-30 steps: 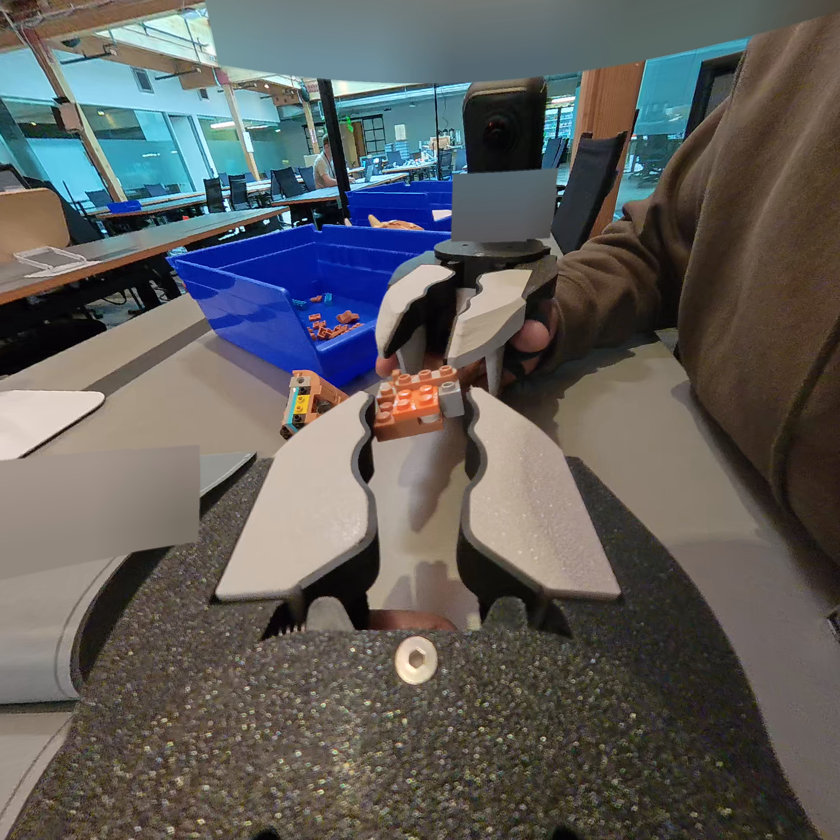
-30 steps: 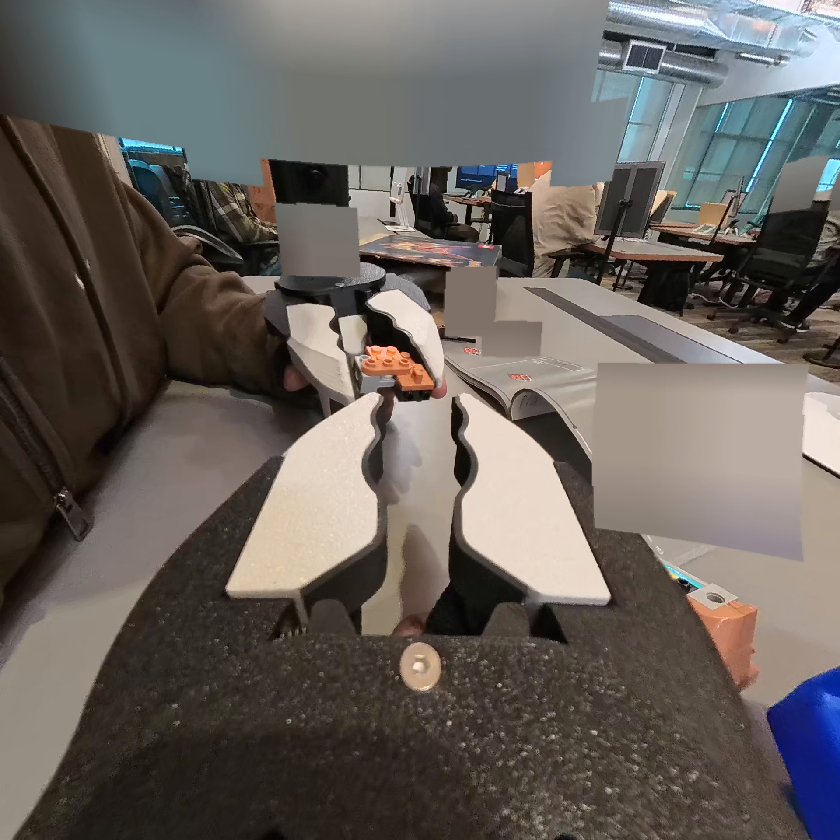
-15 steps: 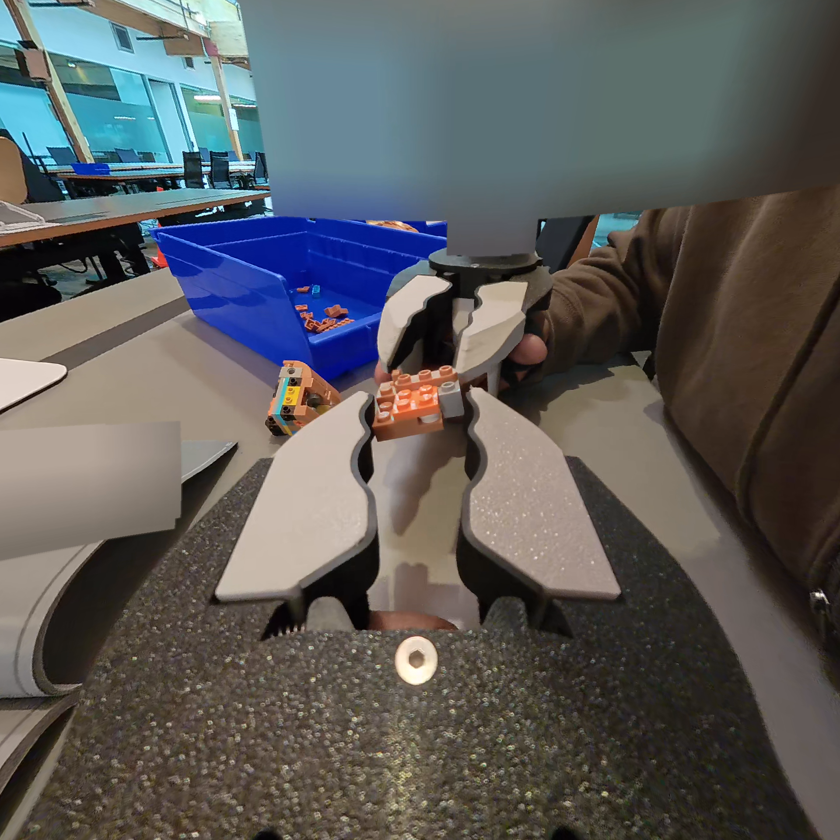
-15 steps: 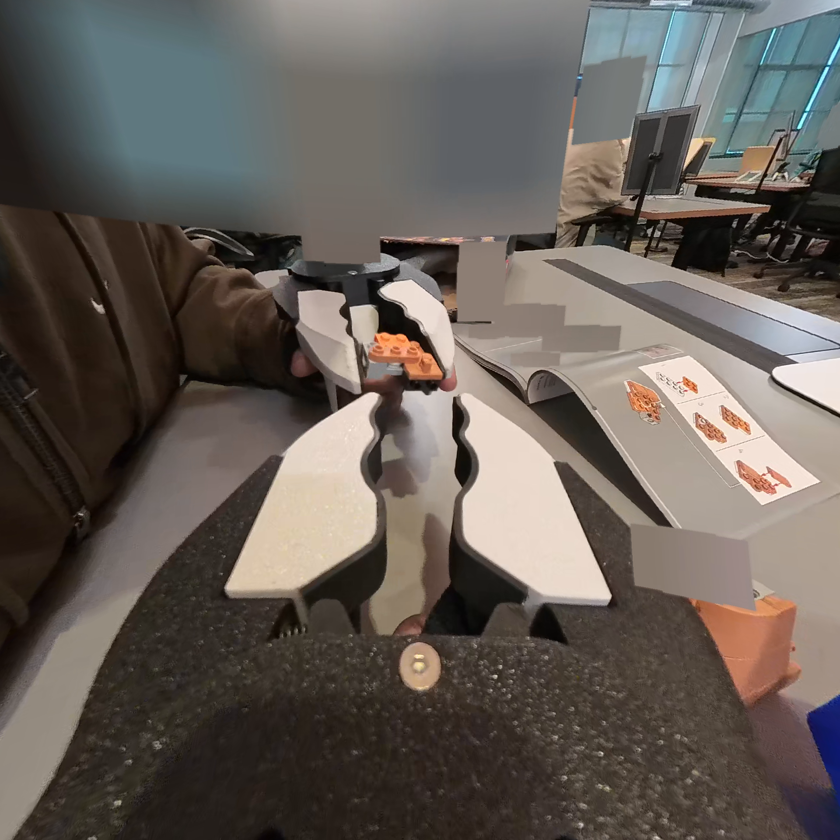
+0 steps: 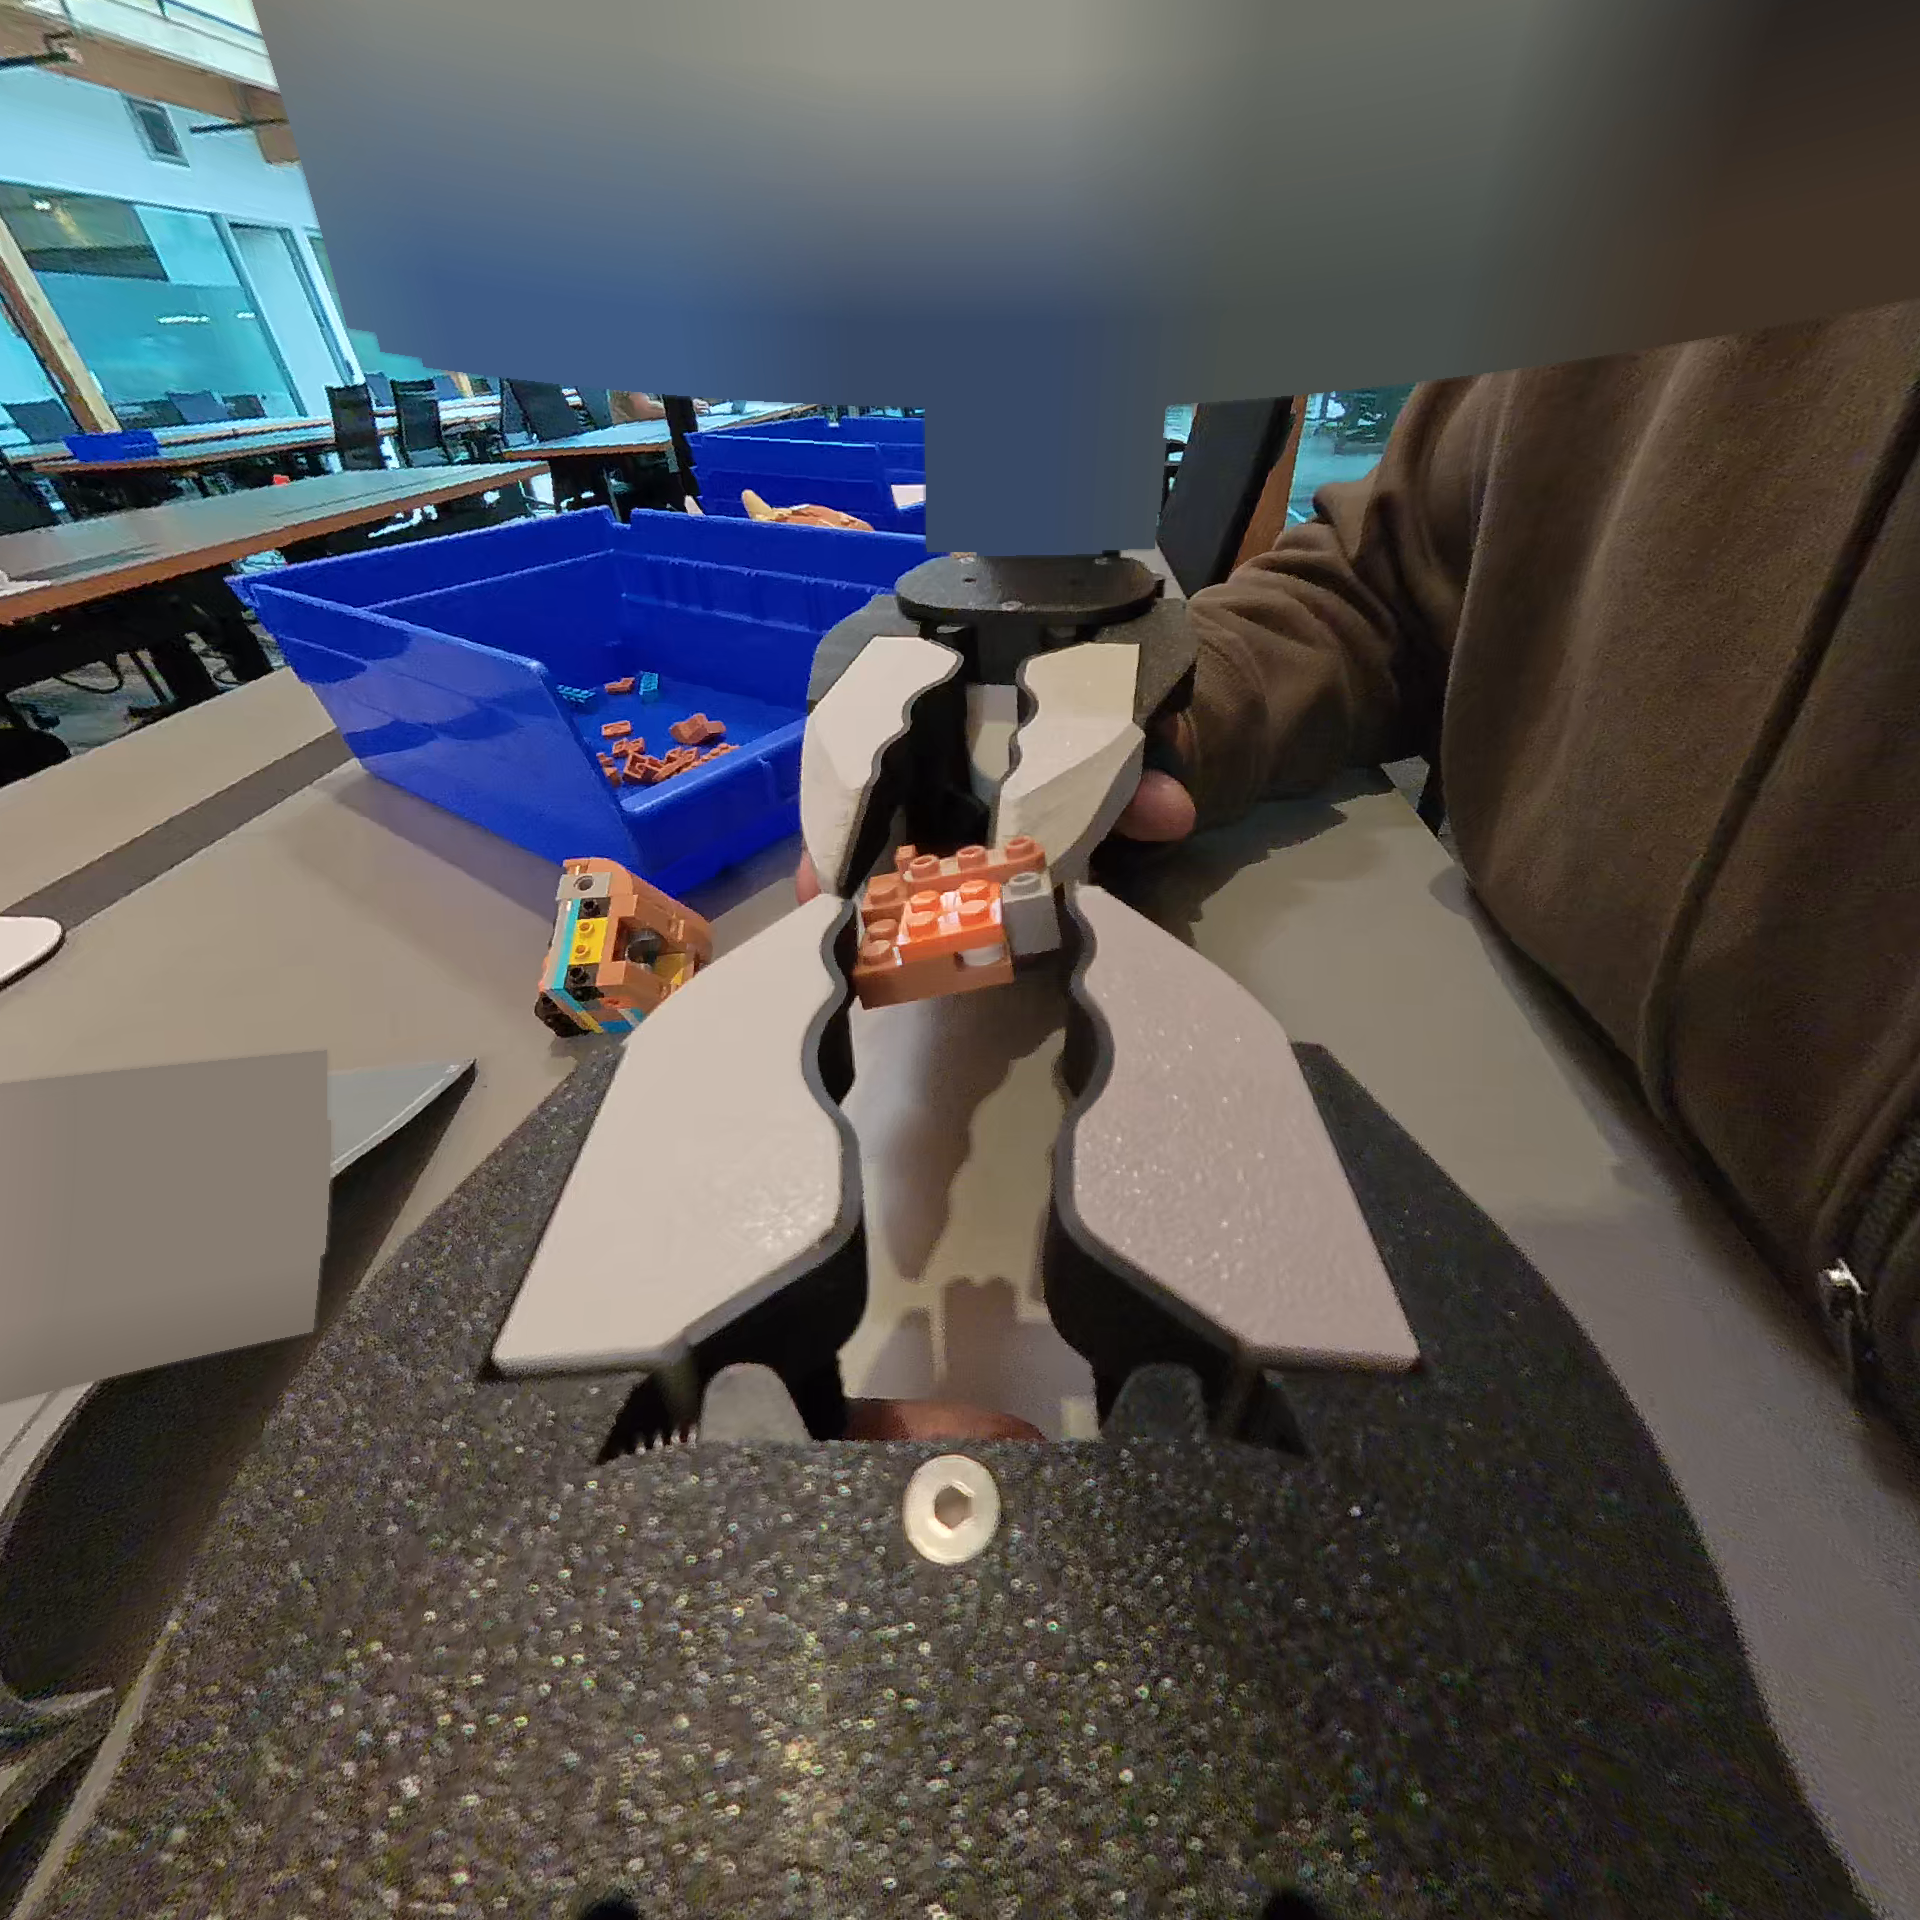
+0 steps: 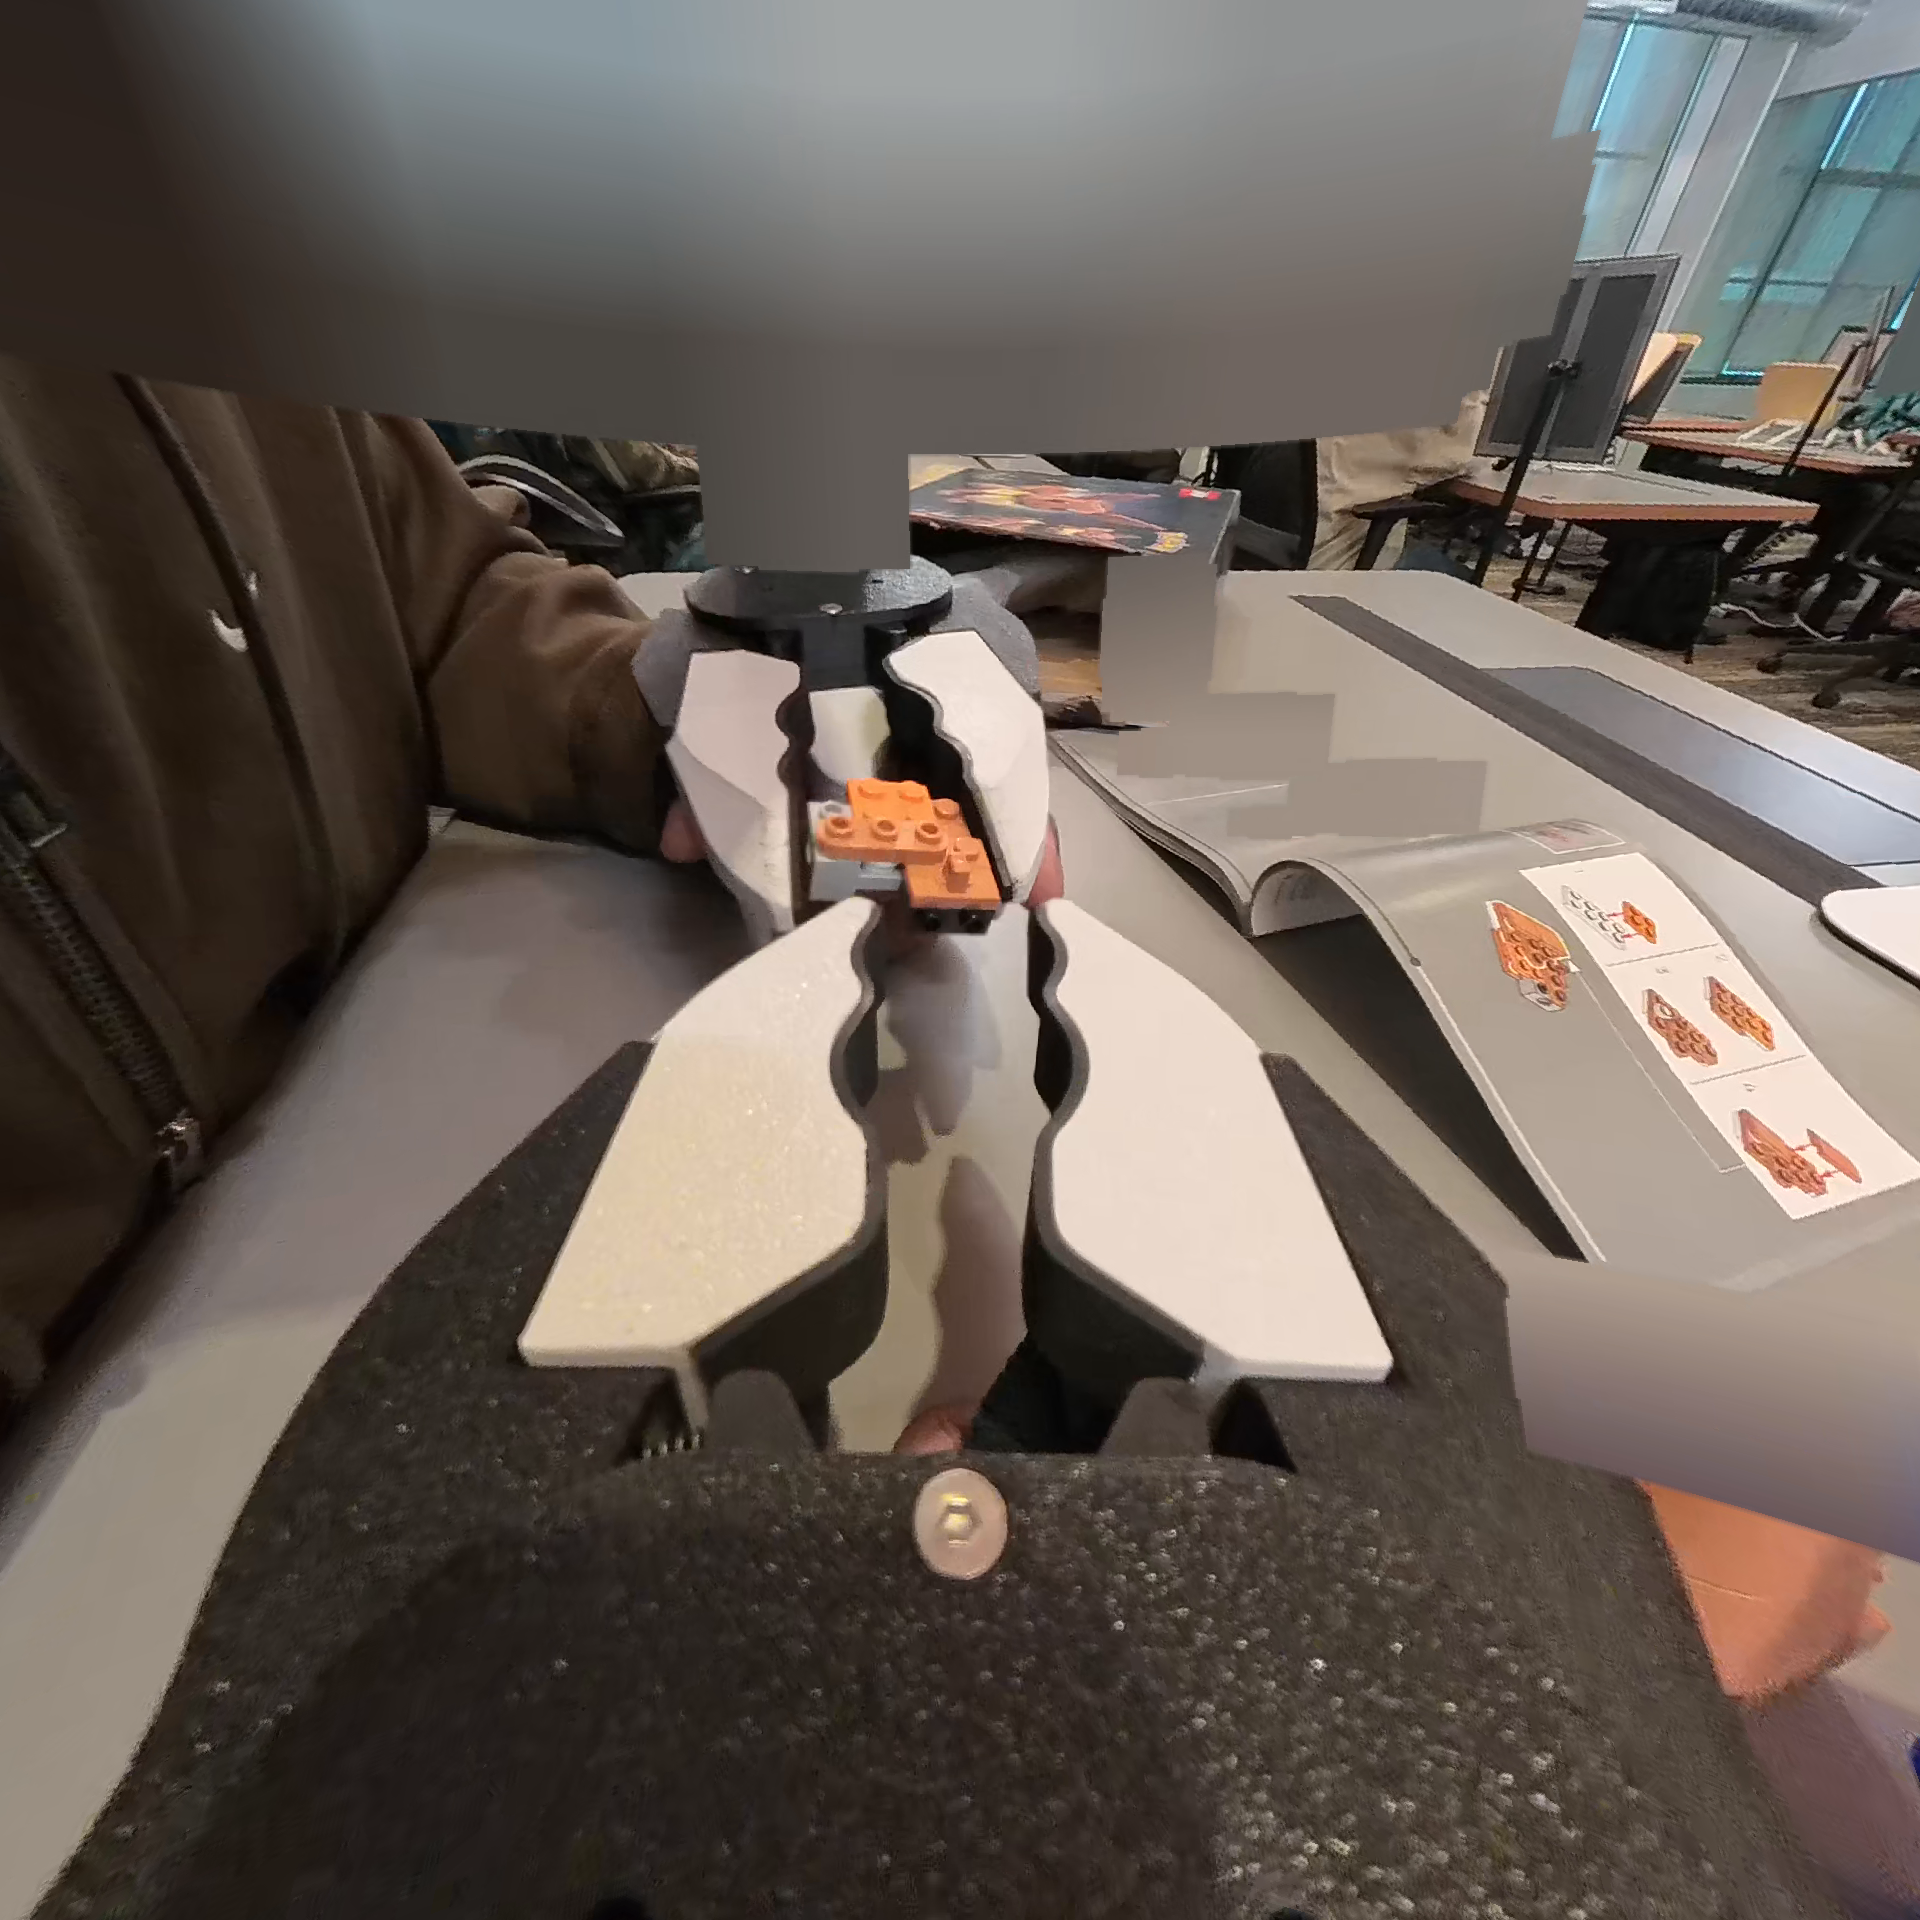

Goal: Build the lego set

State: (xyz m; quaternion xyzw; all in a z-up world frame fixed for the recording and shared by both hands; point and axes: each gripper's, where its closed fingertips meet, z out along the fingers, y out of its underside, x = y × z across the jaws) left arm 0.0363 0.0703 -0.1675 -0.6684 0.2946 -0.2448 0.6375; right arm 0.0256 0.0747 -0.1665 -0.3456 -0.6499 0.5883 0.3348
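Observation:
My left gripper [image 5: 956, 914] is shut on a small lego assembly [image 5: 930, 940] made of orange plates with a grey brick at one side. It holds the assembly above the grey table [image 5: 312, 935]. In the right wrist view the same assembly [image 6: 894, 821] sits between the left gripper's fingers [image 6: 727, 790], with a black part hanging under it. My right gripper [image 6: 951, 920] faces it with its jaws a little apart and nothing clamped, its tips at the assembly's near edge. The right gripper also shows in the left wrist view [image 5: 951, 868], just behind the assembly.
A blue bin [image 5: 468, 717] with several loose bricks stands behind a small multicoloured lego build [image 5: 618, 951] on the table. An open instruction booklet [image 6: 1455, 935] lies to the right, with a lego box [image 6: 1070, 509] behind it. A person's brown sleeves and torso [image 5: 1662, 831] are close by. Left and right tips are no more than a few centimetres apart.
Both grippers have drawn closer together and the views have tipped down. The left gripper still holds the assembly. The right jaws keep the same gap.

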